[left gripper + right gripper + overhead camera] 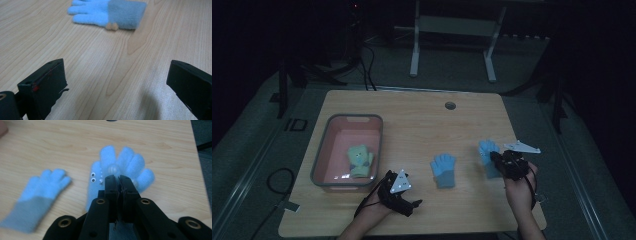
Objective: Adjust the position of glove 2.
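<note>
Pretty dim overall in the high view, surroundings nearly black. Gripper views are brighter; the blue glove (37, 200) at the left looks soft and blurry.

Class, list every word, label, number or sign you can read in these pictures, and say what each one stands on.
"ID": pale letters on the dark floor mat left of the wooden table.
Nothing readable on the two light blue fleece gloves, the green glove, the grey-rimmed pink plastic bin or either gripper.
</note>
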